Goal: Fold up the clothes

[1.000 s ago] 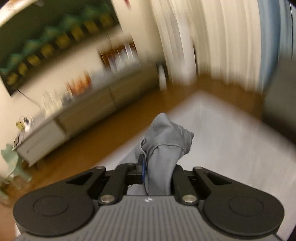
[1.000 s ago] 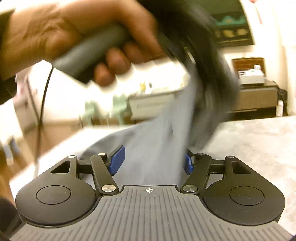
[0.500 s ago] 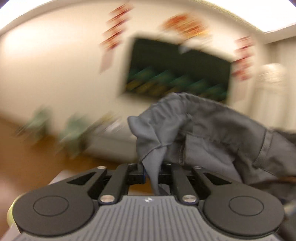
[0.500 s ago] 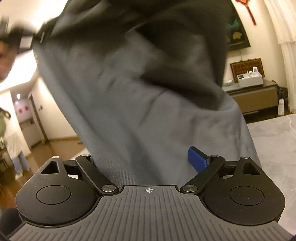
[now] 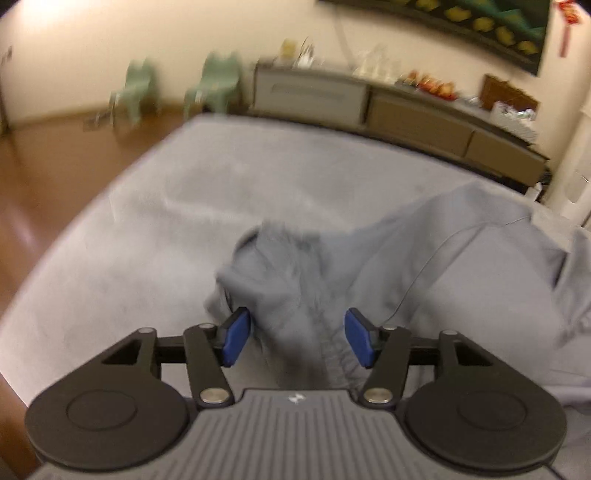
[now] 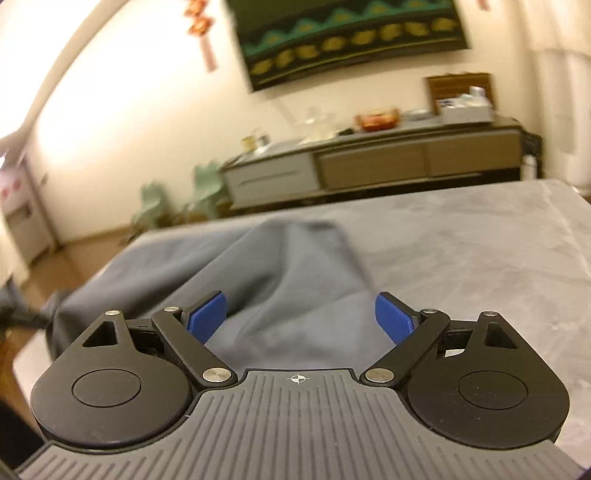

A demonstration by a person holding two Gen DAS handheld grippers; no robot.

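– What does the room look like?
– Warm cream walls [image 6: 122, 110], a brown wooden floor [image 5: 48, 177], and a long low sideboard [image 6: 369, 162] with cluttered items on top.
– Anything else?
– A dark wall hanging [image 6: 351, 37] above it, red ornaments [image 6: 203, 33], and two pale green chairs [image 5: 177, 86].

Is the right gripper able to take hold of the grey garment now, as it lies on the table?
Probably yes. The right gripper is open, and the grey garment lies directly between and ahead of its fingers on the table, with nothing in between.
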